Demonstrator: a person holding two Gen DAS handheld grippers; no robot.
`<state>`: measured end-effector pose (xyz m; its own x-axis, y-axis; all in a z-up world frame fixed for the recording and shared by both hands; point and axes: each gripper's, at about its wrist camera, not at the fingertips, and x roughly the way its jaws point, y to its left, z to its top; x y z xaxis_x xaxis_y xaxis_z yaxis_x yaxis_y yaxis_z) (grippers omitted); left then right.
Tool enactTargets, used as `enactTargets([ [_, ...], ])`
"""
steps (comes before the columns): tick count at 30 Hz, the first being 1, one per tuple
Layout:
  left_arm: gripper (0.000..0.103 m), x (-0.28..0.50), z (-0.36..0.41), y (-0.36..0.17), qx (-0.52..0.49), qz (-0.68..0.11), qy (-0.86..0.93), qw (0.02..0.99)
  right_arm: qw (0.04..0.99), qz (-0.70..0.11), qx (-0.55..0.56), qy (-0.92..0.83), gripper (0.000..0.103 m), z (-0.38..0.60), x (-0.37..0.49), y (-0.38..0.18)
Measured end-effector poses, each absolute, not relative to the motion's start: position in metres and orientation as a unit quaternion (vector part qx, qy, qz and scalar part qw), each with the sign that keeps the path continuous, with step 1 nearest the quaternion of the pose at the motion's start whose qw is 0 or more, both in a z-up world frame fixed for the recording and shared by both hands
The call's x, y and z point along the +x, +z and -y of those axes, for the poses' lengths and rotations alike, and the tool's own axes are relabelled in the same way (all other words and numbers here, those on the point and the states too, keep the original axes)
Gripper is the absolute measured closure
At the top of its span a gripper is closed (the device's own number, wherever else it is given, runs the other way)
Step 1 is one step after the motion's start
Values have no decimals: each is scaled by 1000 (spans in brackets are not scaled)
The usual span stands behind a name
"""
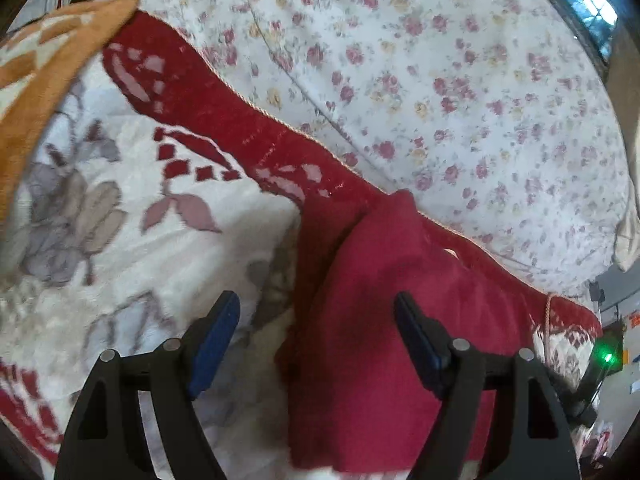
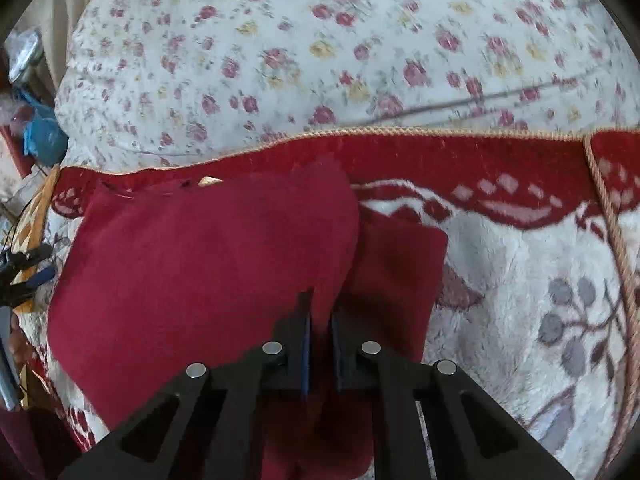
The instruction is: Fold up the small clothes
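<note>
One red garment (image 2: 200,272) lay partly folded on the fleece blanket (image 2: 520,280), the right gripper (image 2: 320,320) pinching its doubled edge while the left gripper (image 1: 316,320) hovered spread, folds seemingly remaining.

One dark red garment (image 2: 200,264) lies on one plush blanket (image 2: 520,280), white with a red border, near that blanket's corded far edge. One floral-print sheet (image 2: 320,48) spreads beyond that edge. One orange-and-white patterned cloth (image 1: 44,64) lies at the blanket's far left corner in the left wrist view. Two grippers show: the left gripper (image 1: 316,344) and the right gripper (image 2: 320,332), each with two fingers.
</note>
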<state>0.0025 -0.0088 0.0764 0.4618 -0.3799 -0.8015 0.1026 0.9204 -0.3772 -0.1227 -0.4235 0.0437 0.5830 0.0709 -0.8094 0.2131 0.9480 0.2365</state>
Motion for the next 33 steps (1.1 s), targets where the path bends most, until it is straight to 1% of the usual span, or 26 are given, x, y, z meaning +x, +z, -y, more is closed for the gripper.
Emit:
enactTargets([
  [1,22,-5,4,79,-135,-492,-143,848,885,-441,146,-44,94,424,-127,54],
  [2,17,-13,-2,79,-131,-486,-137,853,889,-432,143,-53,94,428,-129,61],
  [4,17,-23,-9,71,-136,-490,-135,850,882,-445,140,-67,94,431,-123,55],
  [6,17,-25,-10,61,-140,-512,-151,834,867,-478,114,-82,93,425,-113,38],
  [7,17,-26,-8,57,-136,-522,-163,826,860,-491,104,-91,92,422,-111,33],
  [8,17,-27,-7,57,-129,-522,-170,826,861,-485,108,-104,89,419,-113,35],
  [9,17,-29,-6,59,-119,-518,-177,829,863,-480,114,-111,80,419,-116,39],
  [10,17,-31,-4,61,-106,-512,-182,833,866,-469,121,-121,67,418,-120,48],
  [11,17,-33,-2,61,-93,-508,-187,836,874,-453,130,-122,59,414,-123,59],
  [12,17,-34,-2,61,-88,-508,-190,835,883,-434,135,-114,49,406,-123,71],
  [13,17,-33,-1,59,-86,-512,-193,833,887,-429,135,-106,47,400,-120,76],
  [16,17,-29,7,54,-83,-525,-205,822,890,-439,118,-18,47,346,-87,87],
  [20,17,-31,12,53,-59,-526,-206,823,881,-462,75,64,47,270,-28,72],
  [25,17,-27,13,35,-40,-552,-196,809,857,-504,48,94,46,206,35,31],
  [28,17,-28,12,37,-35,-549,-208,809,869,-489,21,72,42,188,65,16],
  [31,17,-26,-5,39,-63,-555,-224,798,857,-504,80,70,42,197,79,15],
  [33,17,-30,-11,43,-72,-553,-247,792,861,-492,101,86,41,207,65,26],
])
